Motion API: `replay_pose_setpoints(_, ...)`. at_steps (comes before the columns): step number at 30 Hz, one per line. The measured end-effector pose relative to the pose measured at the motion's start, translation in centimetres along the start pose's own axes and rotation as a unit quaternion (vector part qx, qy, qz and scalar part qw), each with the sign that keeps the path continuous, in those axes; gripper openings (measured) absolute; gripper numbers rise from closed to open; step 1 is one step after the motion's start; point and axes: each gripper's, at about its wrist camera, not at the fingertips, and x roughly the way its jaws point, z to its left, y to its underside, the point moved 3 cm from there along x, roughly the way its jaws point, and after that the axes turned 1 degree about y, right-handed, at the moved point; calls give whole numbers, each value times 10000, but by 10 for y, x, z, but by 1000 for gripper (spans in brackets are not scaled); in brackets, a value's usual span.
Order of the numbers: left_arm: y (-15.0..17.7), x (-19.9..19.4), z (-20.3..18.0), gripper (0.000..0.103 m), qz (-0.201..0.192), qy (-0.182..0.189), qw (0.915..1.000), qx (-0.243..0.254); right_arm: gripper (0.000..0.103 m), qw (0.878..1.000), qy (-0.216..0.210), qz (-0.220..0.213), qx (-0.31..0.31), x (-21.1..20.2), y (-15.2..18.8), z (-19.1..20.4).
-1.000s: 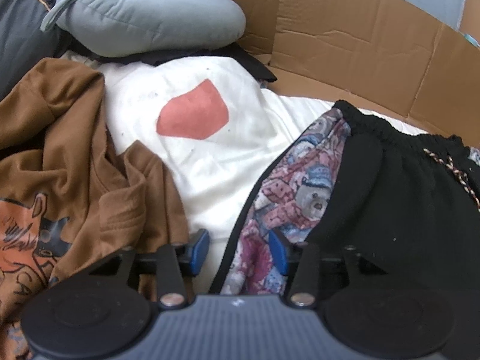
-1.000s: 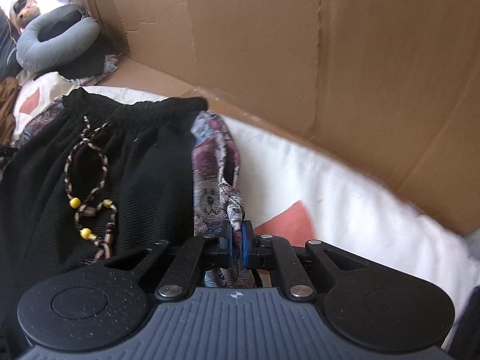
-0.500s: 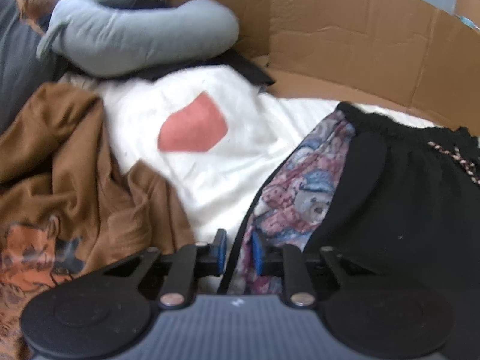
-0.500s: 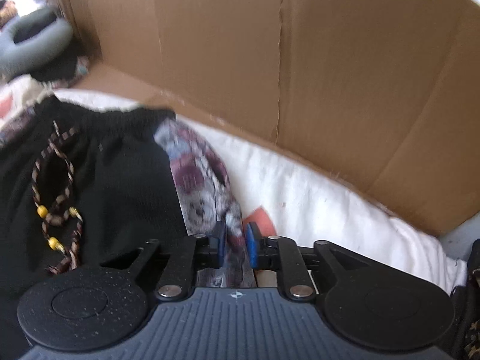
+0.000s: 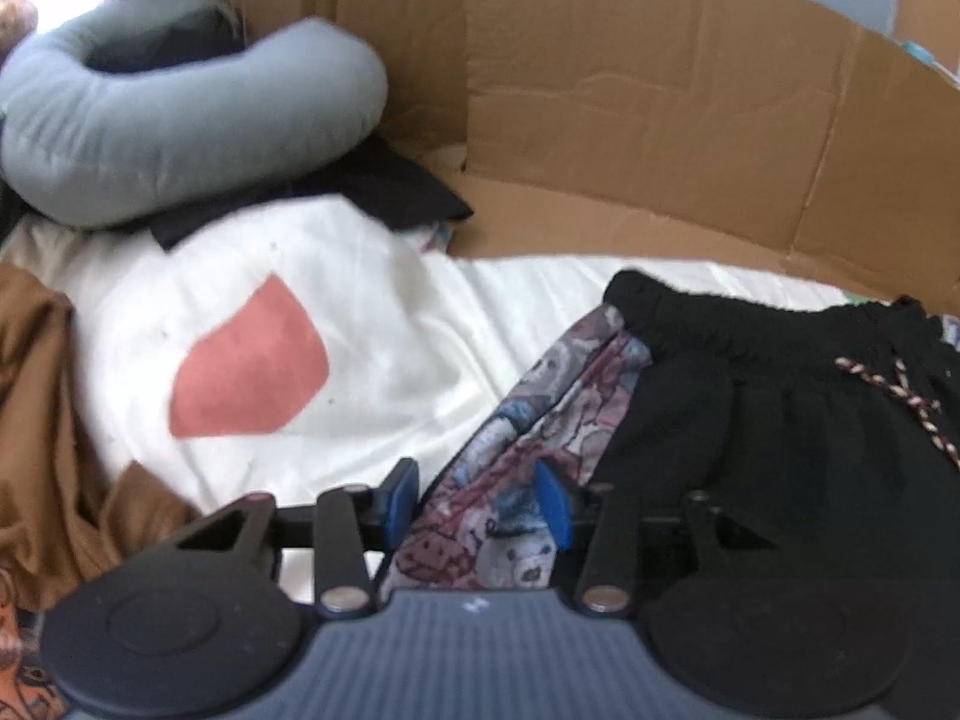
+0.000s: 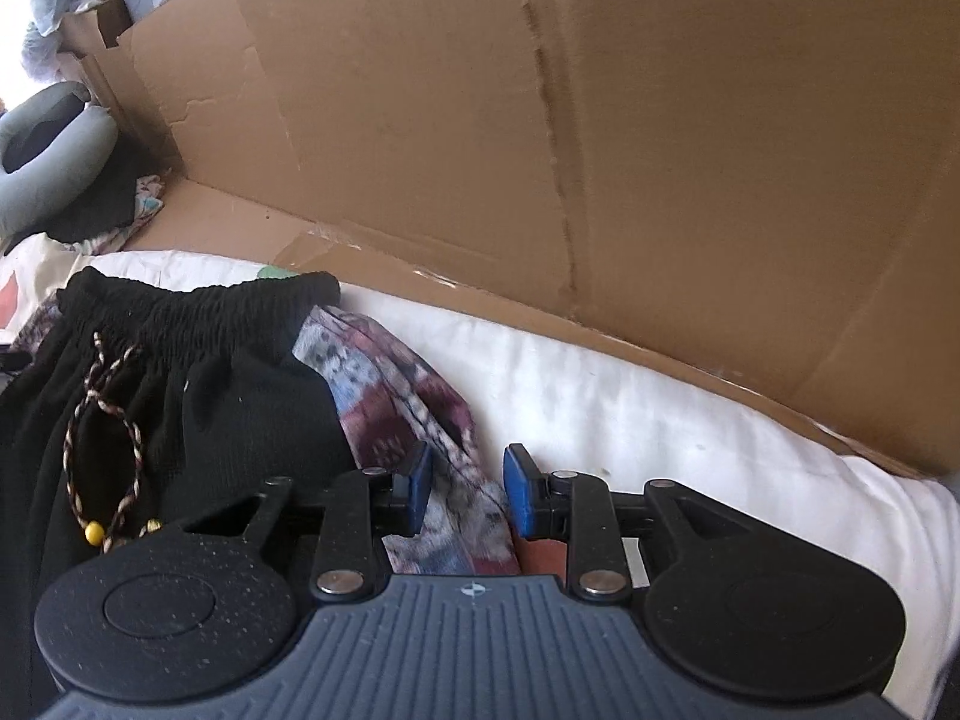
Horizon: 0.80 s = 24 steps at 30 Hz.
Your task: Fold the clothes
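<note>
A cardboard wall (image 6: 600,150) stood behind the white bedding (image 5: 372,324), where the black shorts (image 5: 780,420) lay flat with their patterned side panels (image 6: 408,396) showing. The left gripper (image 5: 477,501) and the right gripper (image 6: 465,489) each had blue pads spread apart astride a panel, gripping nothing.

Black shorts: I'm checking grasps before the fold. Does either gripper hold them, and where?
Neither. The left gripper and right gripper are open, straddling the black shorts' patterned side panels.
</note>
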Motion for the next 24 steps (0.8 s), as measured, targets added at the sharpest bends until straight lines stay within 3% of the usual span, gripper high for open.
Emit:
replay_pose_setpoints(2,0,1,1,15,20,-54,10000,31,33,9998,81,34,-172,3,-1,4)
replay_pose_setpoints(5,-1,-1,2,11,-16,-285,9995,134,24,9988,204,84,-430,7,-3,10)
replay_pose_setpoints(7,-2,-2,3,11,-8,-346,9993,126,24,9977,285,118,-602,10,-4,14)
replay_pose_setpoints(9,-3,-5,3,13,19,-308,9995,54,24,9978,268,178,-573,9,-5,13)
replay_pose_setpoints(14,-3,-21,3,43,13,-212,9998,13,35,9995,-278,125,37,-27,-6,-14)
replay_pose_setpoints(24,37,-72,4,42,140,-150,9998,-50,35,9993,-38,356,108,-89,38,-51)
